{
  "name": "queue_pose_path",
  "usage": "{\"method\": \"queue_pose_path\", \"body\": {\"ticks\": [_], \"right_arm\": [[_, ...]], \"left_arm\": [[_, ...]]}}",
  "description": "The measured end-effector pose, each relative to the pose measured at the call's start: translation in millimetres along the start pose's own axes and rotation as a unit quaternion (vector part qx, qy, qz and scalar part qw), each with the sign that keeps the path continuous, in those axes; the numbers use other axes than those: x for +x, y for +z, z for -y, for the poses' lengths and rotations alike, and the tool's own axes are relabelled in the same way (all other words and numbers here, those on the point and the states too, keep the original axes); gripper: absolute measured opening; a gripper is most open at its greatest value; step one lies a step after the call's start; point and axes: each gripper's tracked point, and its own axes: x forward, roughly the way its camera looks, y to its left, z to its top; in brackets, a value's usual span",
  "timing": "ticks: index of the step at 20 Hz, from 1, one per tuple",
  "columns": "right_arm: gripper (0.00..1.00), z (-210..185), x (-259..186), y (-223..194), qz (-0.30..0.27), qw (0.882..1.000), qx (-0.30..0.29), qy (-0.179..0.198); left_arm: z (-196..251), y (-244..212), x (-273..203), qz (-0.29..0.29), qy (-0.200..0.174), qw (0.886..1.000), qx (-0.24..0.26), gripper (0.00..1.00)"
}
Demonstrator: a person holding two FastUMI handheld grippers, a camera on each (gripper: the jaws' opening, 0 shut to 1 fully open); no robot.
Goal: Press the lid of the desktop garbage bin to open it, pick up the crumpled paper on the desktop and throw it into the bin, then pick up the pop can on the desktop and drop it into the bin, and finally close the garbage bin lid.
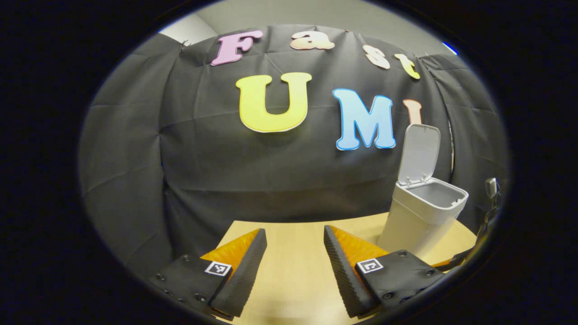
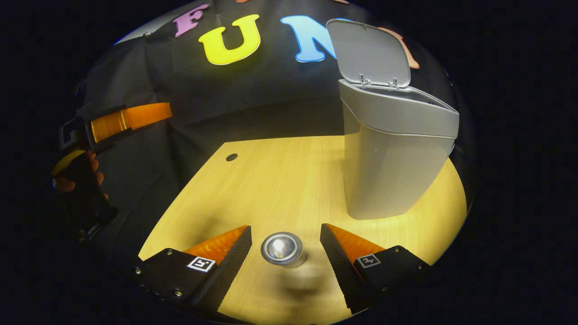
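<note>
Pop can (image 2: pixel 283 248) stands upright on the wooden desktop (image 2: pixel 280 180) between the spread fingers of the right gripper (image 2: pixel 285 241), untouched. Garbage bin (image 2: pixel 393 149) stands beyond, lid (image 2: pixel 370 54) raised. Left gripper (image 1: pixel 294 239) is wide open, empty, above the desktop.

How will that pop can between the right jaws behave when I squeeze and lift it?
The pop can stands upright with its shiny metal end facing the camera, so the wall is probably smooth and somewhat slippery. It looks thin-walled, so a hard squeeze may dent it. If knocked over, it would likely roll across the table.
</note>
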Motion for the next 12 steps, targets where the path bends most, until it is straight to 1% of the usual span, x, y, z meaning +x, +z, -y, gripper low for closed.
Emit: {"method": "queue_pose_path", "body": {"ticks": [1, 4, 5, 6, 7, 9, 10, 11, 12], "right_arm": [[0.98, -1, 3, -1, -0.003, 1.0, -0.001, 0.002], [0.98, -6, 13, -10, -0.017, 1.0, -0.008, 0.004], [0.98, -6, 16, -13, -0.021, 1.0, -0.01, 0.005], [0.98, -7, 19, -17, -0.026, 1.0, -0.013, 0.004], [0.98, -7, 22, -20, -0.031, 0.999, -0.015, 0.003], [0.98, -9, 28, -27, -0.042, 0.999, -0.018, 0.004], [0.98, -9, 31, -30, -0.047, 0.999, -0.019, 0.004], [0.98, -10, 34, -34, -0.052, 0.998, -0.021, 0.004], [0.98, -10, 36, -36, -0.056, 0.998, -0.023, 0.004]], "left_arm": [[-5, 0, -1, -0.001, 0.004, 1.0, 0.0, 0.86], [-18, -2, -6, -0.001, 0.016, 1.0, -0.001, 0.86], [-22, -4, -8, -0.001, 0.019, 1.0, 0.0, 0.94], [-26, -4, -11, -0.002, 0.023, 1.0, 0.0, 0.94], [-30, -5, -11, -0.003, 0.026, 1.0, -0.001, 0.86], [-36, -7, -14, -0.004, 0.033, 0.999, -0.001, 0.86], [-40, -9, -14, -0.005, 0.036, 0.999, -0.002, 0.94], [-44, -10, -16, -0.006, 0.04, 0.999, -0.003, 0.94], [-47, -11, -17, -0.007, 0.043, 0.999, -0.004, 0.86]]}}
